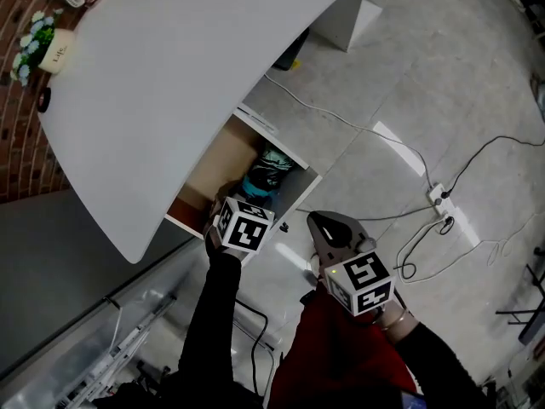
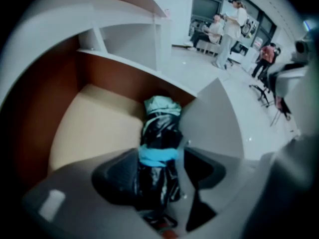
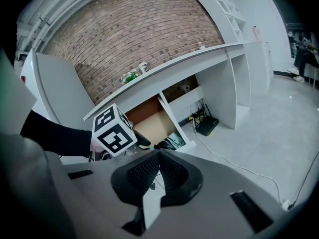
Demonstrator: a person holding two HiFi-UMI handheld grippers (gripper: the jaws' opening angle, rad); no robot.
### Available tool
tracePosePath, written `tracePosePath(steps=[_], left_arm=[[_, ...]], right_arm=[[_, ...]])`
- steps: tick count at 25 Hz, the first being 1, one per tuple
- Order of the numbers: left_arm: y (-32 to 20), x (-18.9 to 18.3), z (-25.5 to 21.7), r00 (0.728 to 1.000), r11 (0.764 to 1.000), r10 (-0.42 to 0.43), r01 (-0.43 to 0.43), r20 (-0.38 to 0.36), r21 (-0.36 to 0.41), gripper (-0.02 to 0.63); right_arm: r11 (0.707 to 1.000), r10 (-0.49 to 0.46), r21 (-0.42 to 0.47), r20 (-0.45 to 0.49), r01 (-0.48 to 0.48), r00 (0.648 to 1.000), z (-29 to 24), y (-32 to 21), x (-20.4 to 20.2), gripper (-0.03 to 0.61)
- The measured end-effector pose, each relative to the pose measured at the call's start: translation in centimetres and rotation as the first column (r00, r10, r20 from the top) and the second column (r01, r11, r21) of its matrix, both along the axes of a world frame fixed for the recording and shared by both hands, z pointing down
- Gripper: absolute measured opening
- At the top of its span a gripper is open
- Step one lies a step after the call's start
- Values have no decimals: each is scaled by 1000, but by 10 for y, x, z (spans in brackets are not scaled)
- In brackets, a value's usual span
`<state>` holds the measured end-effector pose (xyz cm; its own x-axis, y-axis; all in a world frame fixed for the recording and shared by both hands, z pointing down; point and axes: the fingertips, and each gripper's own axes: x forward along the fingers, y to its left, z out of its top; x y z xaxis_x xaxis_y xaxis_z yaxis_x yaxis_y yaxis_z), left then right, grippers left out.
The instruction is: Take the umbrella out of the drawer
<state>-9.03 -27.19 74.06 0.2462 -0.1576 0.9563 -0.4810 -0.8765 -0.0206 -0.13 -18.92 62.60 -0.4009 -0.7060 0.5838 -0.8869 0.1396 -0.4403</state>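
A folded black umbrella [image 1: 264,177] with a teal strap and a pale green end lies in the open drawer [image 1: 215,167] under the white desk. In the left gripper view the umbrella [image 2: 159,138] runs lengthwise between the jaws of my left gripper [image 2: 160,177], which points steeply down into the drawer [image 2: 92,128]; the pads flank it without clearly pressing. From the head view my left gripper [image 1: 236,198] sits at the drawer's front. My right gripper [image 1: 323,225] hangs over the floor beside the drawer, shut and empty. The right gripper view shows its pads [image 3: 144,171] meeting, with the umbrella [image 3: 172,142] beyond.
The white curved desk top [image 1: 187,66] overhangs the drawer. A potted plant [image 1: 38,37] stands on it by the brick wall. Cables and a power strip [image 1: 438,196] lie on the floor at right. A black box [image 3: 207,125] sits under the desk. People [image 2: 229,24] stand far off.
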Motion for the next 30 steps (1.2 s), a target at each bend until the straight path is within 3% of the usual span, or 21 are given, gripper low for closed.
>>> tracePosePath(steps=[14, 30], left_arm=[[-7, 3, 41, 990, 997, 62, -56, 126, -55, 302], [-15, 8, 61, 968, 987, 145, -126, 205, -100, 299]], right_arm=[[1000, 8, -25, 18, -7, 1000, 17, -10, 3, 2], [996, 0, -90, 2, 0, 1000, 41, -11, 3, 2]])
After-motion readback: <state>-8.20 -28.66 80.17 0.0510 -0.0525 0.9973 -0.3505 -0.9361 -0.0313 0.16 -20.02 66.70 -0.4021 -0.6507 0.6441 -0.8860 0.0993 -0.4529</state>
